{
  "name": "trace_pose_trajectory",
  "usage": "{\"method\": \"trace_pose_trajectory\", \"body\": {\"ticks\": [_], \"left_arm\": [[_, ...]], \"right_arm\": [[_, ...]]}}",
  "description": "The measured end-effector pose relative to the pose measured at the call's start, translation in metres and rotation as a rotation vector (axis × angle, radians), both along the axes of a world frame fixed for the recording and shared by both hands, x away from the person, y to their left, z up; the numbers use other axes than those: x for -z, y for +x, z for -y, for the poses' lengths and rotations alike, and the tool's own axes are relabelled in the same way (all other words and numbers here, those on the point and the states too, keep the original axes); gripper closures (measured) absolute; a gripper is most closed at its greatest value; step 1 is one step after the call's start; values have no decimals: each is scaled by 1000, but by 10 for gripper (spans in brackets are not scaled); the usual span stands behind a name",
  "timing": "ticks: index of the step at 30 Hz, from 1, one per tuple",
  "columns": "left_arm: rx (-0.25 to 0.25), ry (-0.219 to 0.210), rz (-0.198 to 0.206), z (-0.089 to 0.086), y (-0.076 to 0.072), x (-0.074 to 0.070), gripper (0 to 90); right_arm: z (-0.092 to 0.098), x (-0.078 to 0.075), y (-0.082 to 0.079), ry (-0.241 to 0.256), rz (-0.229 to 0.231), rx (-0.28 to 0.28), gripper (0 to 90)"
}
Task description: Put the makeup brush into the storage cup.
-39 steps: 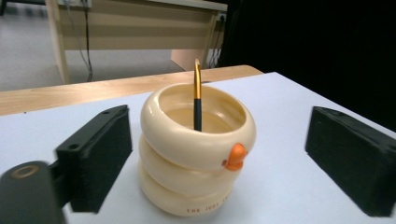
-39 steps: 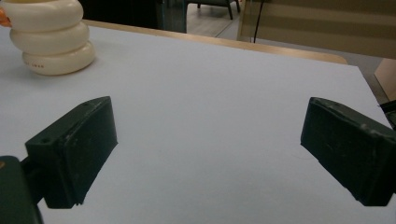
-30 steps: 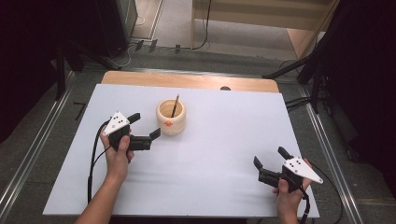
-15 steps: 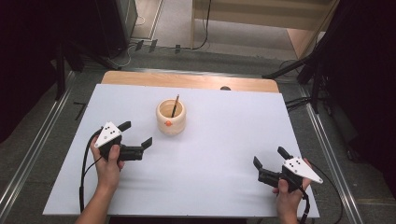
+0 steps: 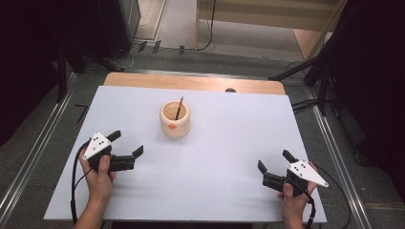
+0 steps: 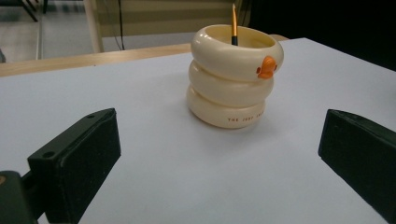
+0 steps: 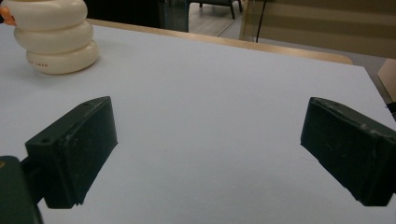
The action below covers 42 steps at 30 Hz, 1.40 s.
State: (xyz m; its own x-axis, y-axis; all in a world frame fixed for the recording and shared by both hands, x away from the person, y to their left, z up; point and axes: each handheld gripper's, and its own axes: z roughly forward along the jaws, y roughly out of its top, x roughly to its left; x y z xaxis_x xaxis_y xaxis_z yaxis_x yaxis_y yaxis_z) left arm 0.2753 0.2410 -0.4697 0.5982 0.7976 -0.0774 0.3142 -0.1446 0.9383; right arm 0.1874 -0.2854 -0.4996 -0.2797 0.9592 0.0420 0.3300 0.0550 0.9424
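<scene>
On the white table (image 5: 215,157), toward its far middle, stands a cream ringed holder (image 5: 175,119) with a pencil (image 5: 178,108) upright inside, well apart from the left gripper (image 5: 128,144) at the near left and the right gripper (image 5: 275,164) at the near right, both with jaws spread wide and empty.

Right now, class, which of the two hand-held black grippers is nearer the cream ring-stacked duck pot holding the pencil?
The left gripper, at the table's left; the right gripper sits farther from the cream ring-stacked duck pot.
</scene>
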Motion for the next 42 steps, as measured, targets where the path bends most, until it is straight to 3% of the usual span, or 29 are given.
{"method": "trace_pose_trajectory", "body": {"ticks": [27,34,42], "left_arm": [[-33,18,2,-24,-31,7,0],[-32,44,5,-27,-40,9,0],[-50,37,-6,-34,-45,9,0]], "right_arm": [[-1,0,-1,2,0,2,40],[-2,1,-1,5,-4,0,39],[0,1,0,2,-2,1,39]]}}
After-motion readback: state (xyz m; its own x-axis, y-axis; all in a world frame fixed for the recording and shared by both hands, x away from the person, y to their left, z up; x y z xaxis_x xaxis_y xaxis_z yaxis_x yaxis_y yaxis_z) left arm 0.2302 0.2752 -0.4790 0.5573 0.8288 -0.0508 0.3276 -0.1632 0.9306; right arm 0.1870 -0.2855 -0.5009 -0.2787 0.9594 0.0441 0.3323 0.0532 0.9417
